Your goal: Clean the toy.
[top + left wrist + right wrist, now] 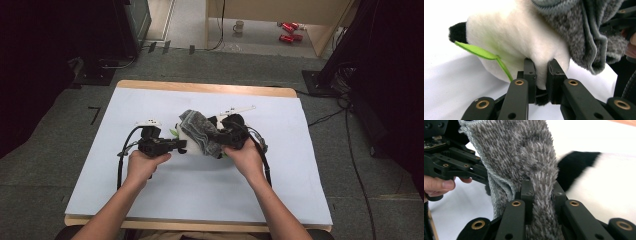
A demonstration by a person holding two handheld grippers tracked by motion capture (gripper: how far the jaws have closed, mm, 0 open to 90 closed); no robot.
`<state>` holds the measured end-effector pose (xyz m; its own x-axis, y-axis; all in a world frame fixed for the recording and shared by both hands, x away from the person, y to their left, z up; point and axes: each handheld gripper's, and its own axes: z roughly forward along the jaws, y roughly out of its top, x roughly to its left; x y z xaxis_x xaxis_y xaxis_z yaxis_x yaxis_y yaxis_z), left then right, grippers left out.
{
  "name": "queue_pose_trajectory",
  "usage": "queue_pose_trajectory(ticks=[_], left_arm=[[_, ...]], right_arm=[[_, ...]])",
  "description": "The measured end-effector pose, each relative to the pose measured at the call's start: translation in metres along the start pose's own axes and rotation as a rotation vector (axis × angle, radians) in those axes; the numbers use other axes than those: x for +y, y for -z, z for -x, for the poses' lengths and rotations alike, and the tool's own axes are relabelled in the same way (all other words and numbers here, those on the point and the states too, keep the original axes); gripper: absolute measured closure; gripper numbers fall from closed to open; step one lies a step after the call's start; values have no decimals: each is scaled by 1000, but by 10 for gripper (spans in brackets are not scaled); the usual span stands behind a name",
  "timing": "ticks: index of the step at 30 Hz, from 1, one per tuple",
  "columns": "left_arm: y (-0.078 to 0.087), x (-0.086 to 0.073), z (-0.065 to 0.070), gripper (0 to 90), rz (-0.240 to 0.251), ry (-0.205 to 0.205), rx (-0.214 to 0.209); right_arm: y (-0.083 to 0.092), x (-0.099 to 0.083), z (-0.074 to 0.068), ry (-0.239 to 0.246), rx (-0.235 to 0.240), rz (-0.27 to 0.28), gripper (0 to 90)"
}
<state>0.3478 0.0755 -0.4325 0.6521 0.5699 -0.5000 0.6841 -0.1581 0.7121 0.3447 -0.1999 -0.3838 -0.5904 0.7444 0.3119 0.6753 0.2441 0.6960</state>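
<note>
1. Lying at the middle of the white-covered bench [200,190], a white plush toy with black patches and a green ribbon [184,136] has a fuzzy grey knitted cloth [200,129] draped over it.
2. The left gripper [181,145] comes at the toy from its left side – in the left gripper view its two black jaws pinch a fold of the white plush [524,37] between them, standing narrow with fur pressed in the gap.
3. The green ribbon [481,53] hangs just beside the left jaw, and a black patch [457,32] of the toy shows at the far left of that view.
4. The right gripper [220,132] sits at the toy's right side; in the right gripper view its jaws clamp narrowly on a strip of the grey cloth [524,152], which runs up from between them.
5. Behind that cloth, the toy's black and white fur [579,170] lies close – the cloth's pale hemmed edge hangs down beside the left jaw.
6. Both hands – left [145,165] and right [247,157] – hold the gripper bodies low over the bench, near each other.
</note>
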Motion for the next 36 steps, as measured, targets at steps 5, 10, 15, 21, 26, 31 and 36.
queue_pose_trajectory(ticks=[5, 10, 15, 21, 26, 31, 36], left_arm=[[-1, -1, -1, 802, -10, -22, 20], [0, -1, -3, 799, -18, -31, 21], [-1, -1, -3, 796, -26, -35, 20], [0, -2, -4, 793, -29, -35, 22], [0, -3, -4, 788, -28, -36, 22], [1, -3, -6, 787, -27, -26, 26], [1, -3, -6, 783, -22, -27, 30]], right_arm=[[8, 2, 8, -15, -10, -15, 787], [22, 5, 21, -49, -14, -6, 788], [37, 5, 40, -93, -24, 11, 787], [53, 1, 62, -144, -69, 41, 788], [57, -3, 76, -182, -92, 41, 787], [65, -5, 83, -194, -121, 73, 789], [72, 1, 74, -194, -62, 116, 791]])
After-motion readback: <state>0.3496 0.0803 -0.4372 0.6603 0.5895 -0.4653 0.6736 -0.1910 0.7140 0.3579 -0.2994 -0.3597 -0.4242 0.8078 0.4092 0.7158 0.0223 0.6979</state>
